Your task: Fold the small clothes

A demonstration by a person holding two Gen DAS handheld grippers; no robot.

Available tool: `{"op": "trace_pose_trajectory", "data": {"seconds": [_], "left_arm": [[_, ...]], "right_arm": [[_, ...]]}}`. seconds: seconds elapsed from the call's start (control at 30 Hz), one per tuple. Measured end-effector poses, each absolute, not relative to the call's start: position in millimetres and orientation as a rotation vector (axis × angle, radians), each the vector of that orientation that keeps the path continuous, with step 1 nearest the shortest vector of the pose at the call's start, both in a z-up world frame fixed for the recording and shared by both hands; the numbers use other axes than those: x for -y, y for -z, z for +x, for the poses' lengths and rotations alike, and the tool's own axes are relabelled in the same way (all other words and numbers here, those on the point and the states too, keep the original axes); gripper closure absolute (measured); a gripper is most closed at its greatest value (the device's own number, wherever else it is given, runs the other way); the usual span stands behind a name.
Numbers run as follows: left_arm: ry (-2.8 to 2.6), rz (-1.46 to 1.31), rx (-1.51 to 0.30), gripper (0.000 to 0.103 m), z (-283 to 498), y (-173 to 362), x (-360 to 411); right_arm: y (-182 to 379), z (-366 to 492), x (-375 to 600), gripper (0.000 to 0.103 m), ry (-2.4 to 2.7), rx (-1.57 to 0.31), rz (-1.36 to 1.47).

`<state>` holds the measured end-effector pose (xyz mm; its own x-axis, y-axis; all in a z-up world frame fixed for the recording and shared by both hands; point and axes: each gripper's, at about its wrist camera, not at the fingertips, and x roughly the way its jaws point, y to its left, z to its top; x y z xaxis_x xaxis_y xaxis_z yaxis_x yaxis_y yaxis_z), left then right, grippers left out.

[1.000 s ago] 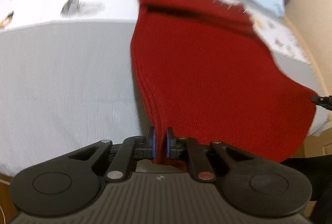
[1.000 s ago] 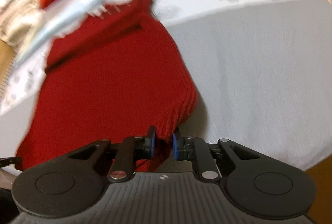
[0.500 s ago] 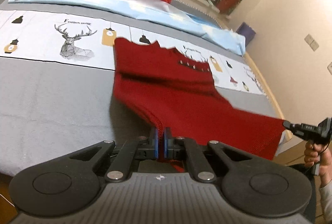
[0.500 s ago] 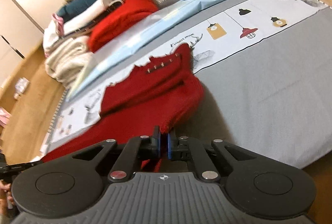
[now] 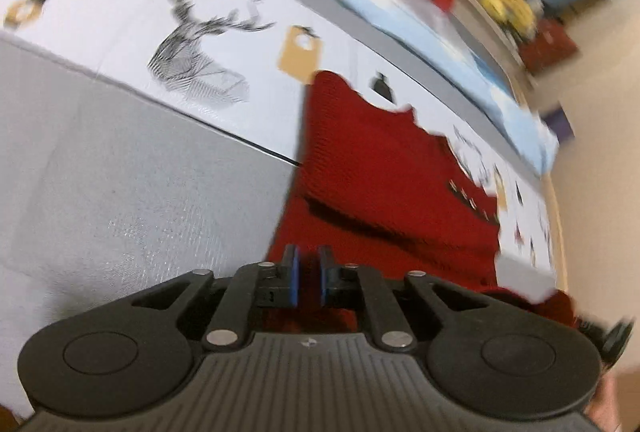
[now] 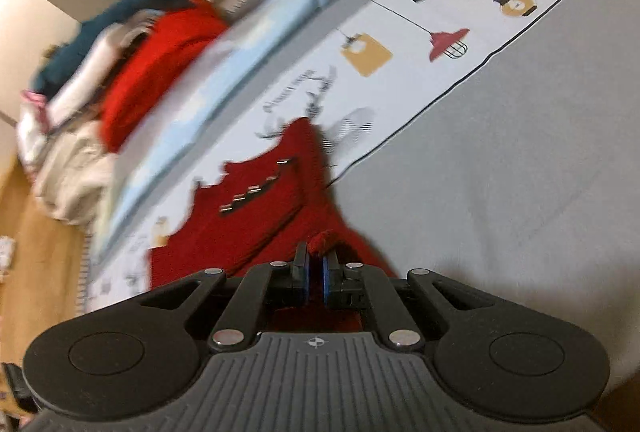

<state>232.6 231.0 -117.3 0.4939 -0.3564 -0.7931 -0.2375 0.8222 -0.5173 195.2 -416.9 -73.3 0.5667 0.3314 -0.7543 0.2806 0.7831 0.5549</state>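
A dark red knitted garment (image 5: pixel 384 183) is spread on the grey bedcover (image 5: pixel 120 199), and its far edge reaches onto the white printed band with the deer head drawing (image 5: pixel 200 59). The left gripper (image 5: pixel 307 282) is seen low in the left wrist view, with its jaws opening; a small gap is visible between the blue pads, and the red knit lies directly in front of and under them. Whether the cloth is pinched there cannot be told, because the picture is blurred. A row of small metal studs (image 5: pixel 472 201) is seen on the garment, ahead and to the right of this gripper.

In the right wrist view the right gripper (image 6: pixel 316 278) is clenched on a bunched corner of the garment, which stands up as a small red lump just past the pads. The rest of the knit stretches away ahead and to the left of this gripper. To its right only the grey cover is seen. Far ahead to the left a pile of folded textiles (image 6: pixel 132 71) lies beside a pale blue sheet (image 6: pixel 280 19)
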Motion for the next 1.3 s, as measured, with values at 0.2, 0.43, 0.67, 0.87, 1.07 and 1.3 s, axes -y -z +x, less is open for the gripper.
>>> {"op": "trace_pose_trajectory", "data": {"seconds": [0.2,0.43,0.67,0.87,1.07,1.3], "left_arm": [[0.035,-0.569,-1.033,0.049,243,122,-229],[0.109,-0.408,-1.149,0.047,248,159,-196],[0.149,-0.225,-1.1,0.068,251,175,-159],[0.211,-0.111,-0.939,0.095,240,147,-156],[0.135,-0.121,-0.702,0.096,232,113,-174],[0.053,-0.152,-0.446,0.097,242,82,-181]], "right_arm": [[115,214,410,0.073,0.076,-1.002,0.601],[140,208,418,0.055,0.062,-1.039,0.614],[152,211,379,0.068,-0.069,-1.131,0.429],[122,205,365,0.093,-0.092,-0.993,0.296],[69,194,371,0.094,-0.083,-0.66,0.324],[45,217,362,0.094,-0.013,-0.452,0.287]]}}
